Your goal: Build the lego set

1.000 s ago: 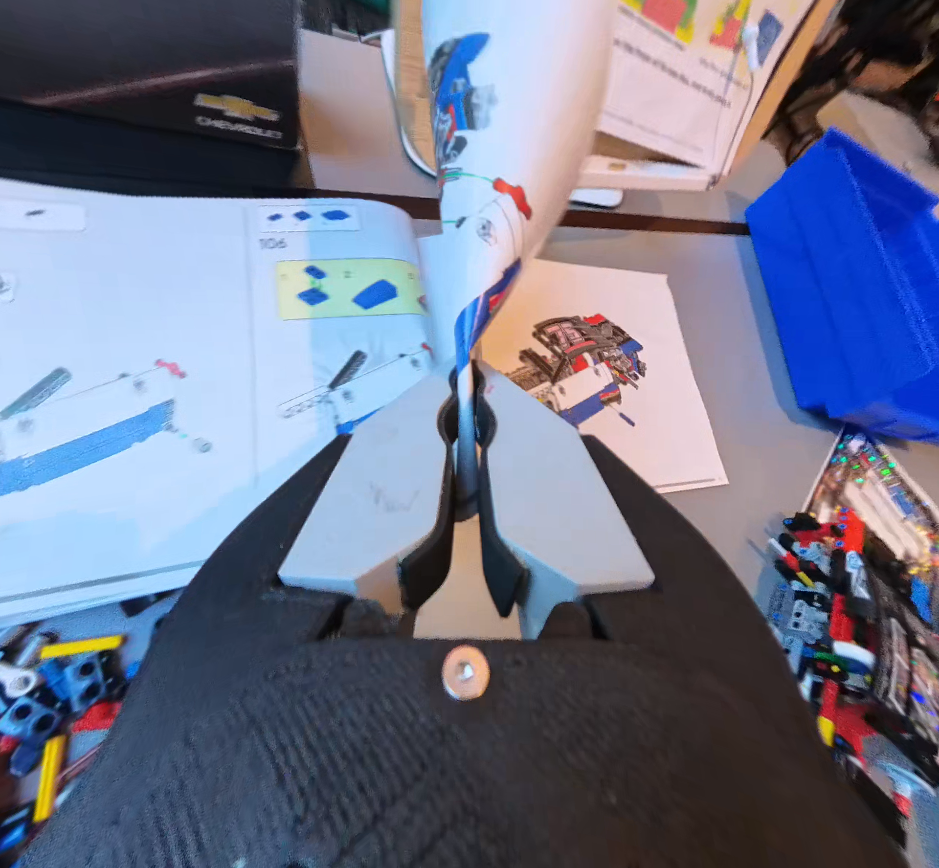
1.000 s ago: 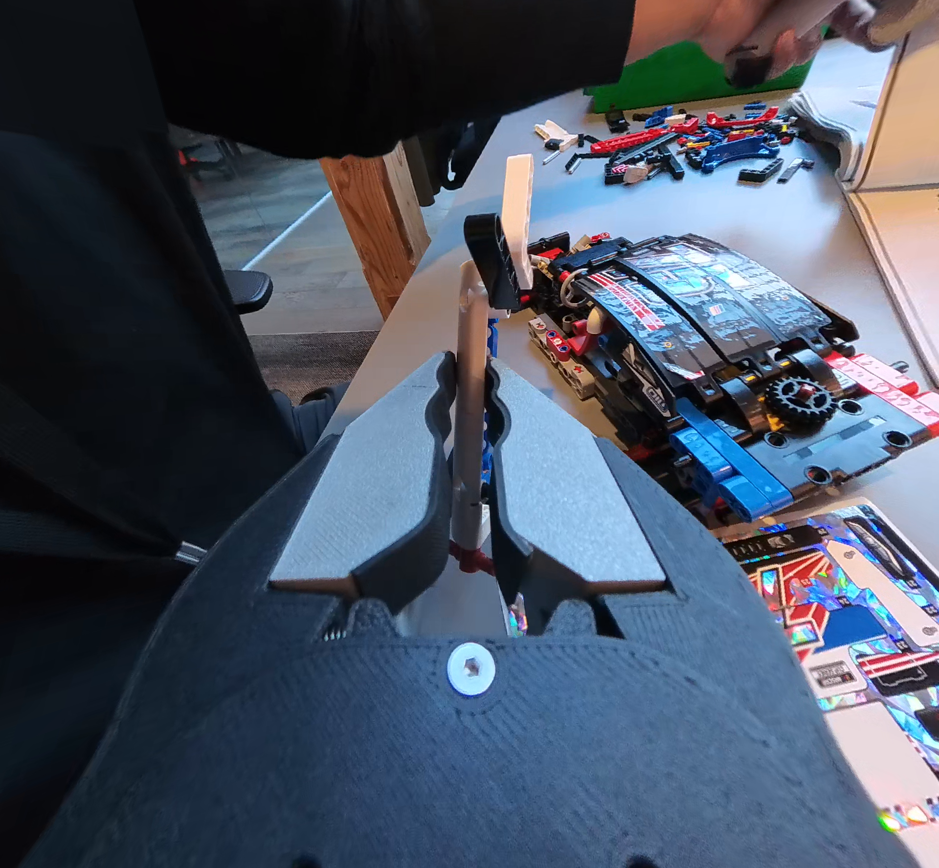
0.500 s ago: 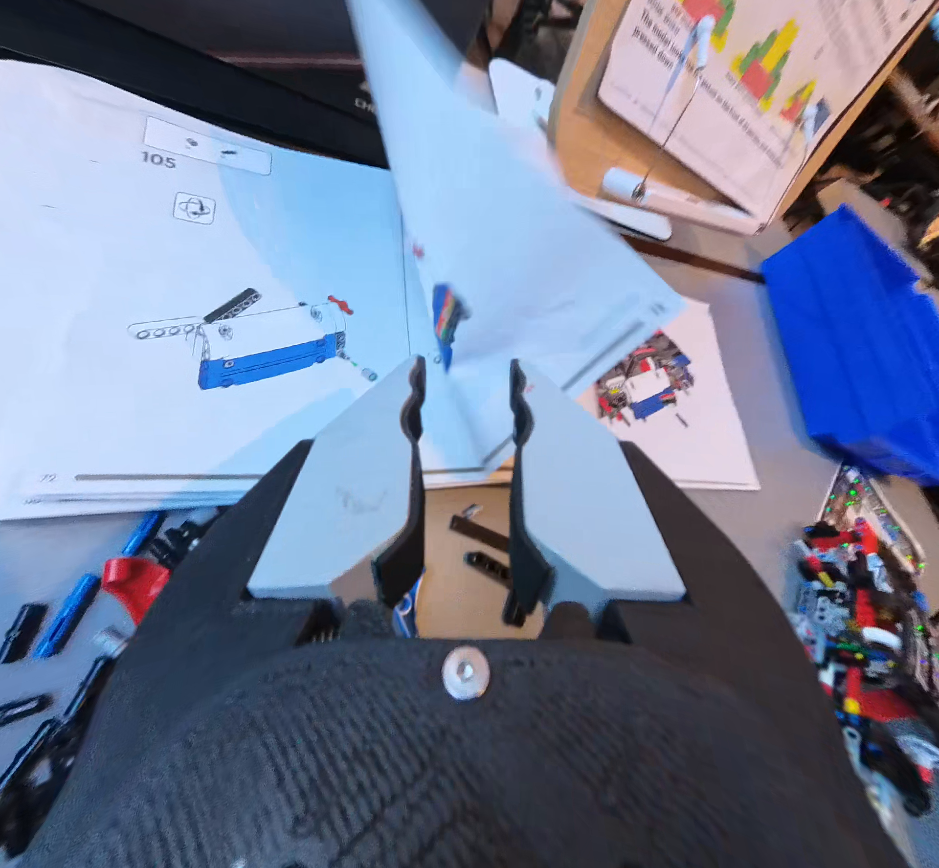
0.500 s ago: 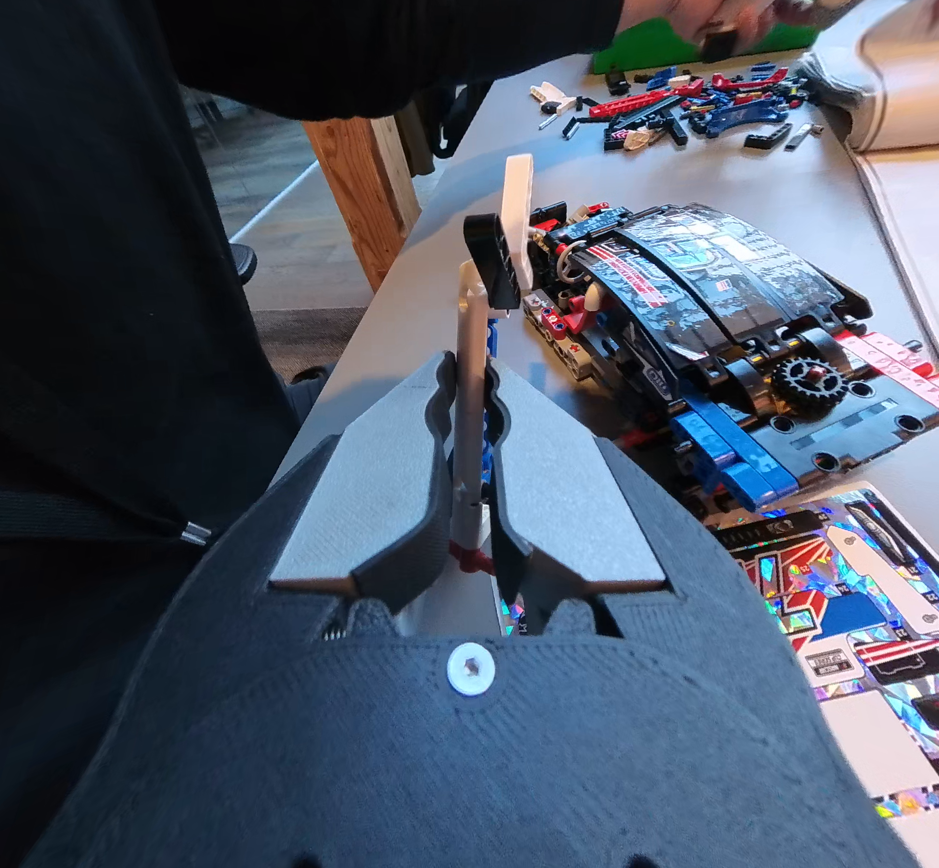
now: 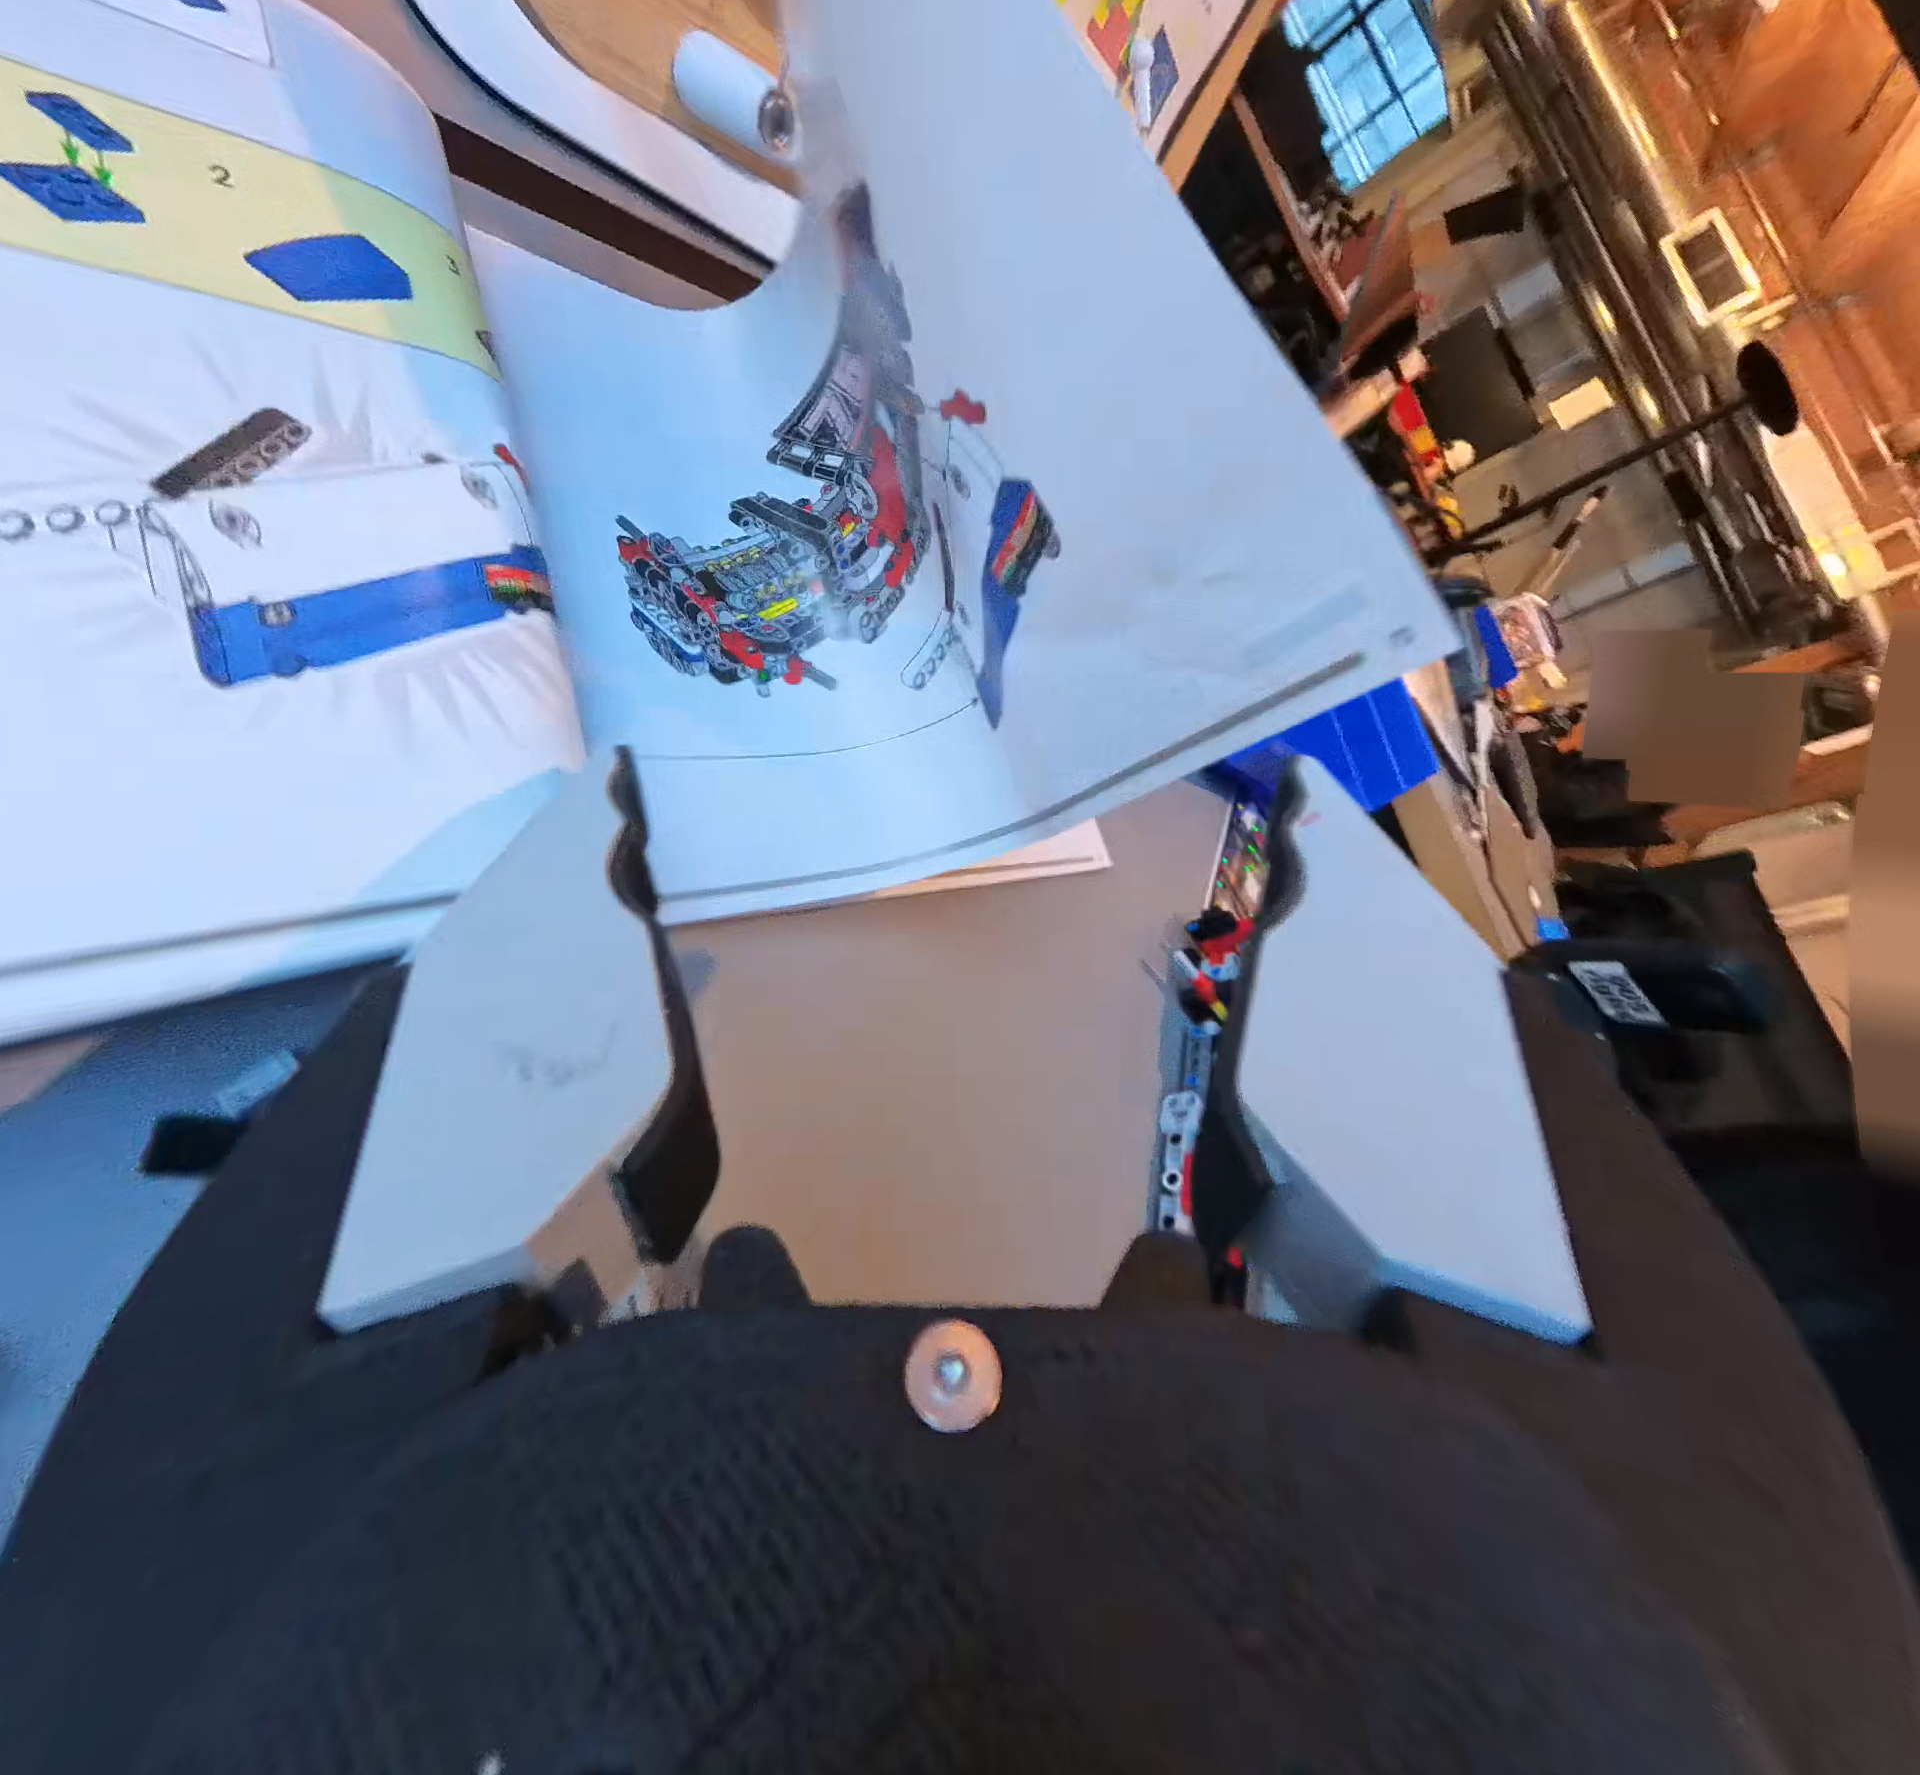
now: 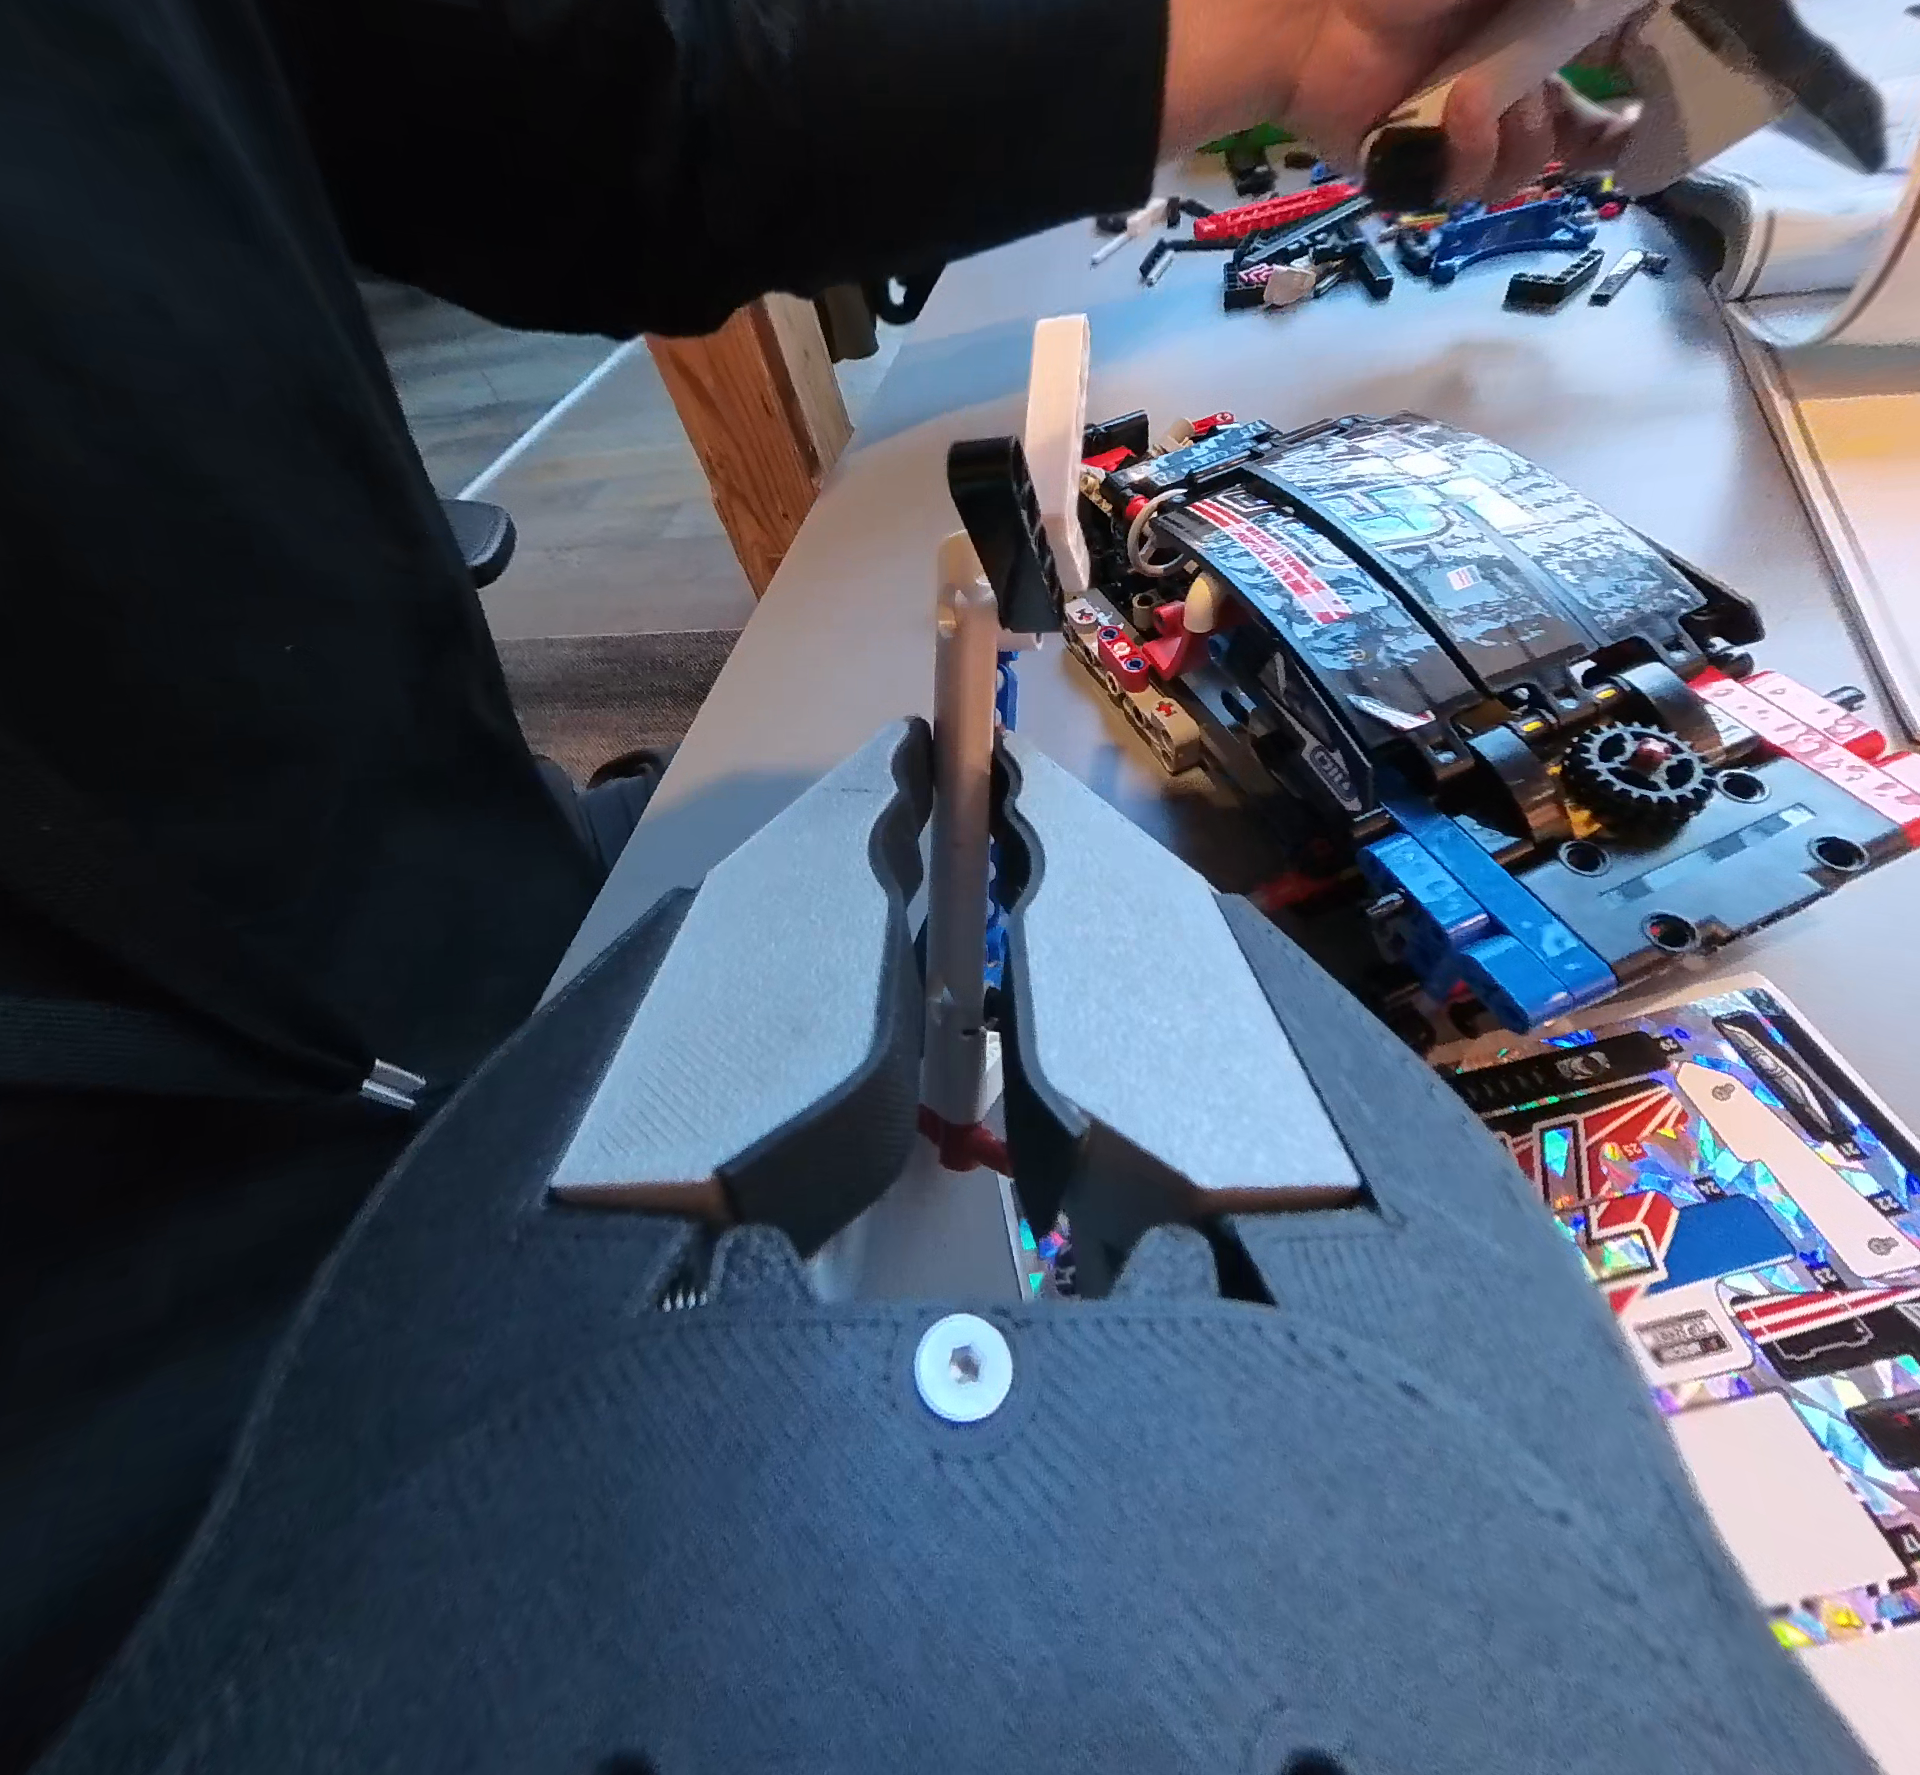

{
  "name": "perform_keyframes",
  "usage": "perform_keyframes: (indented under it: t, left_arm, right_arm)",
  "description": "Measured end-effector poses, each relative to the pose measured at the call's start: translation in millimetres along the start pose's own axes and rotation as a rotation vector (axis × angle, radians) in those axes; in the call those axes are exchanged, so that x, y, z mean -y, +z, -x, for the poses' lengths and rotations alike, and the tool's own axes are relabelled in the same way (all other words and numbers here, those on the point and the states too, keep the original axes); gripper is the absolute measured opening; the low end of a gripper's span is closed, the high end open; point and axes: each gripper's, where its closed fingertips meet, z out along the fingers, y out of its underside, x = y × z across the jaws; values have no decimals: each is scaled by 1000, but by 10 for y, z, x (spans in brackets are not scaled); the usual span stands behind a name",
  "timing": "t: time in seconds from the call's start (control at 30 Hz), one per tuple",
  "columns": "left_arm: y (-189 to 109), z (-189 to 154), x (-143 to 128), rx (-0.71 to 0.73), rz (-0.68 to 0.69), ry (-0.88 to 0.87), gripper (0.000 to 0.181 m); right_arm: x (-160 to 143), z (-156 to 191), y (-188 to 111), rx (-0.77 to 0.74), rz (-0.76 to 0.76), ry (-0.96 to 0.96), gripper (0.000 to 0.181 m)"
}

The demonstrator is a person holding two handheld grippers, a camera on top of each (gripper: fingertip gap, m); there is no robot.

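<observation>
Left gripper (image 5: 951,811) spread wide, nothing between fingers, hovering above open instruction booklet (image 5: 260,582). One loose page (image 5: 1039,478) standing up mid-turn, curling just beyond fingertips, covering part of the spread. Blue bin (image 5: 1340,749) peeking out behind page at right.

Right gripper (image 6: 964,759) clamped on upright lego sub-assembly (image 6: 961,790): grey-white beam, black and white pieces on top, blue strip behind. Partly built lego car (image 6: 1455,665) on grey surface (image 6: 852,686) just right of it. Holographic sticker sheet (image 6: 1714,1206) near right. Loose pieces (image 6: 1403,239) scattered far. Black sleeve (image 6: 623,63) crossing the upper view, hand (image 6: 1403,21) at far right.
</observation>
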Motion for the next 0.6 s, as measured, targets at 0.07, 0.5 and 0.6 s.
perform_keyframes:
  t: [0.07,0.5,0.6]
  left_arm:
    - [-22,-37,-28,90,-81,68,129]
    - [309,-79,456,447,-256,434,0]
    - [-69,20,559,489,-323,414,0]
  right_arm:
    - [0,3,-2,-4,2,-7,6]
    - [31,47,-6,4,-5,-16,6]
    - [49,69,0,15,-12,-14,6]
